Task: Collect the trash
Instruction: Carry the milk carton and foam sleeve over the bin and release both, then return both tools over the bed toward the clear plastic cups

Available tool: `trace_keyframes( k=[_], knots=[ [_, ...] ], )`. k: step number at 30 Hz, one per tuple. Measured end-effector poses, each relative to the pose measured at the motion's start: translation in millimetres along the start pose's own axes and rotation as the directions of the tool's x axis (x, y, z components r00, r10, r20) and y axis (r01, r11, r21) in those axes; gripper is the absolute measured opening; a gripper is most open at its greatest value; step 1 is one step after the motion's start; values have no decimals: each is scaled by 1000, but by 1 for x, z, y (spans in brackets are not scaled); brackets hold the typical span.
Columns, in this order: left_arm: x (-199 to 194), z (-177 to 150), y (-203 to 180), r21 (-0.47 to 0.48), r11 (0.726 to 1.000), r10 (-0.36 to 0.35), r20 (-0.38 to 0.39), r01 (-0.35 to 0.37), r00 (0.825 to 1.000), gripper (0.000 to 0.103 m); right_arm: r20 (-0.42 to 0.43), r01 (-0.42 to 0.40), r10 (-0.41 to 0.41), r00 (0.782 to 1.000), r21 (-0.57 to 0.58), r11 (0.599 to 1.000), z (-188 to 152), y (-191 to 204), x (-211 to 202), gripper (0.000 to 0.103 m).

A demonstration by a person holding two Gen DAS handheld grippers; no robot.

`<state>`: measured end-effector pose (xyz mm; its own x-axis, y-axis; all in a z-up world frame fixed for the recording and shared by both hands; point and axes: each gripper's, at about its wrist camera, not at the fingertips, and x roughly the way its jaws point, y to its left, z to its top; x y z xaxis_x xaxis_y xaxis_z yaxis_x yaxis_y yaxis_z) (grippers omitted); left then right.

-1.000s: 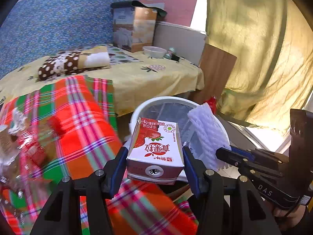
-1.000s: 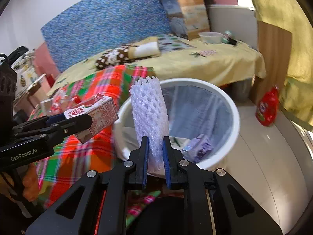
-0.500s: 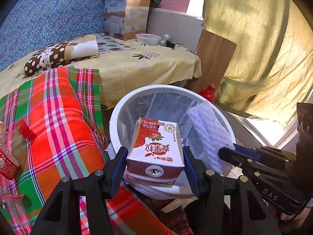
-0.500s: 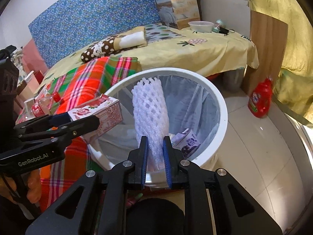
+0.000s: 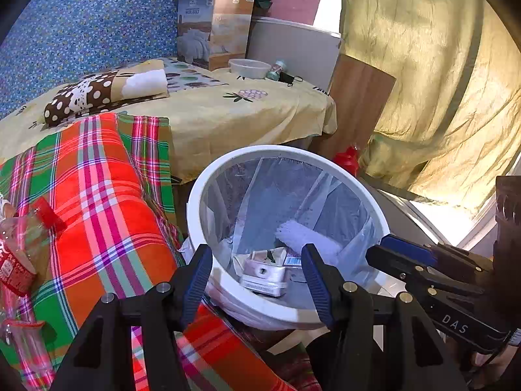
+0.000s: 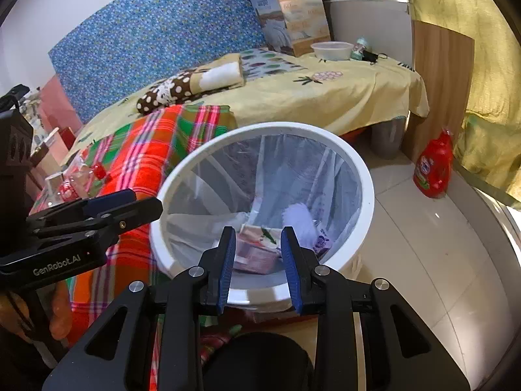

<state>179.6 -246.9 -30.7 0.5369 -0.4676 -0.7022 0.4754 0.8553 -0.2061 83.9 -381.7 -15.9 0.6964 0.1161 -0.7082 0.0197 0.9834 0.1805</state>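
Hovering over the white bin (image 5: pixel 379 228), your left gripper (image 5: pixel 257 273) and right gripper (image 6: pixel 258 250) both stand with fingers spread wide and nothing between them. Milk carton (image 5: pixel 264 273) and white foam net (image 5: pixel 304 239) lie at the bottom of the lined bin. Crushed plastic bottle (image 5: pixel 19 254) rests on the plaid blanket (image 5: pixel 104 202) beside it.

Yellow bedspread (image 6: pixel 342 91) carries a polka-dot pillow (image 6: pixel 192 86) at 11 o'clock and a white bowl (image 6: pixel 332 50) at 1; a red detergent bottle (image 6: pixel 433 166) stands on floor tiles at 3.
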Motion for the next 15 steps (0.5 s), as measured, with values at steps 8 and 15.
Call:
trace_keyframes(
  k=[8, 15],
  knots=[
    [-32, -10, 5, -13, 999, 40, 41, -40, 998, 57, 32, -38, 38, 999, -24, 999, -1, 19, -12, 31],
    [-62, -21, 17, -36, 997, 75, 74, -72, 994, 56, 51, -80, 84, 995, -71, 994, -5, 42, -19, 31]
  ],
)
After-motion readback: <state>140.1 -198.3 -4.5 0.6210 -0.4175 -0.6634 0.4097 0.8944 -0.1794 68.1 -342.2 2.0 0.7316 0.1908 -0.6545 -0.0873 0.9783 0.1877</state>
